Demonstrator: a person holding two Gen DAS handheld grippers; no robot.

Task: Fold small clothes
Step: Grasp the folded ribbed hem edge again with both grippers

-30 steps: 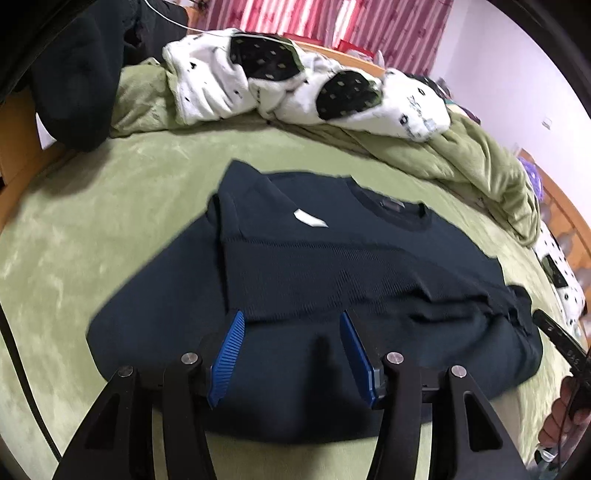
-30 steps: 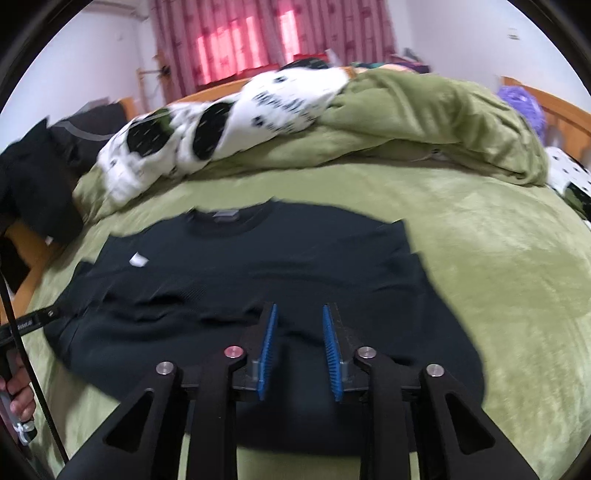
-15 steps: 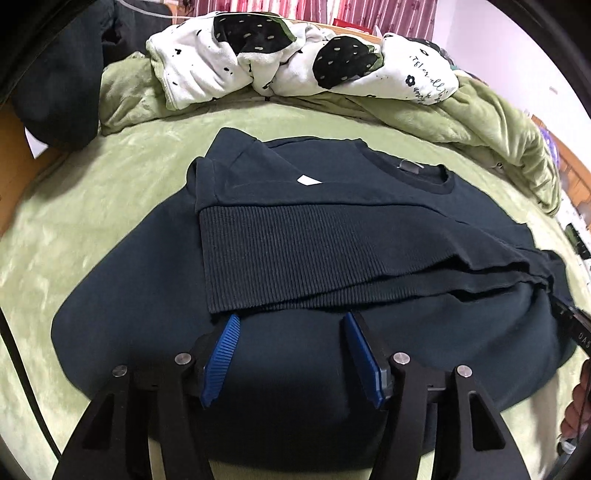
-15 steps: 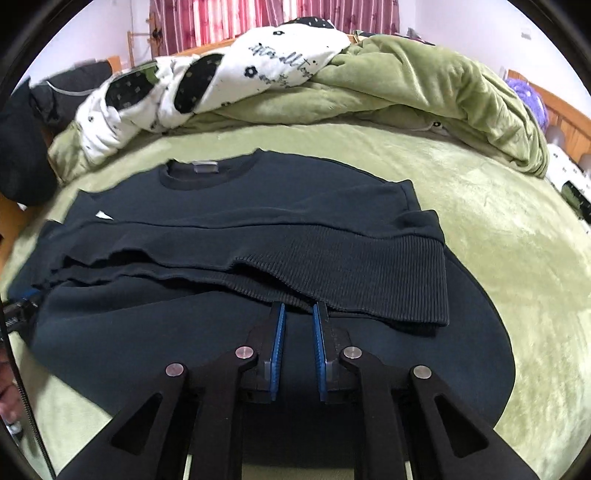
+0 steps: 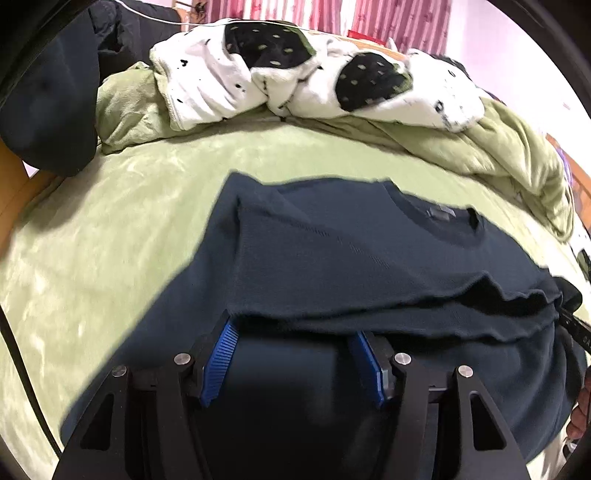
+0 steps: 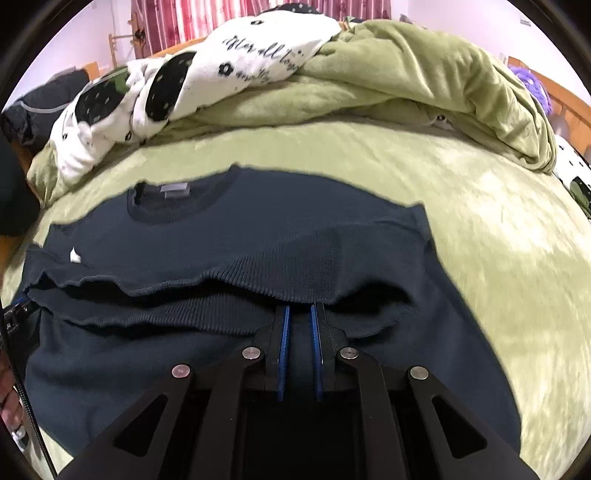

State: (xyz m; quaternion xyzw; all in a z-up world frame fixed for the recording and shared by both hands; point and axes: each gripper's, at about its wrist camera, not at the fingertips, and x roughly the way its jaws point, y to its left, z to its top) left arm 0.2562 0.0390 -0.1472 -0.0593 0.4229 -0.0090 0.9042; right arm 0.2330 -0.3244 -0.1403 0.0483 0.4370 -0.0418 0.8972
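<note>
On the green bed cover [image 5: 110, 240], near side and centre: a dark navy sweater [image 5: 332, 258], front up, neckline toward the far side. Inside the collar, a grey label [image 6: 175, 190]; on the left shoulder area in the right-wrist view, a small white tag [image 6: 75, 255]. Lower part doubled up over the chest, so that the ribbed hem [image 6: 236, 280] runs left to right across the middle as a wavy edge, slightly lifted off the layer beneath.

Left gripper [image 5: 295, 332]: jaws spread, having just been opening; blue pads [image 5: 221, 354] well apart, tips tucked under the left stretch of the ribbed hem. Between the pads only the flat lower layer of the sweater, nothing pinched.

Right gripper [image 6: 299, 312]: jaws almost pressed together, having just been closing; only a thin slit between the blue pads [image 6: 283, 347]. Tips hidden beneath the hem toward the right; impossible to tell whether any cloth is nipped there.

Far side: a crumpled green quilt [image 6: 424, 74], topped by a white garment with black dotted patches [image 5: 207, 85]. Far left in the left-wrist view, a heap of dark clothing [image 5: 48, 92]. Beyond, red curtains [image 6: 192, 18]. At the frame edge, part of a person's hand [image 5: 580, 428].
</note>
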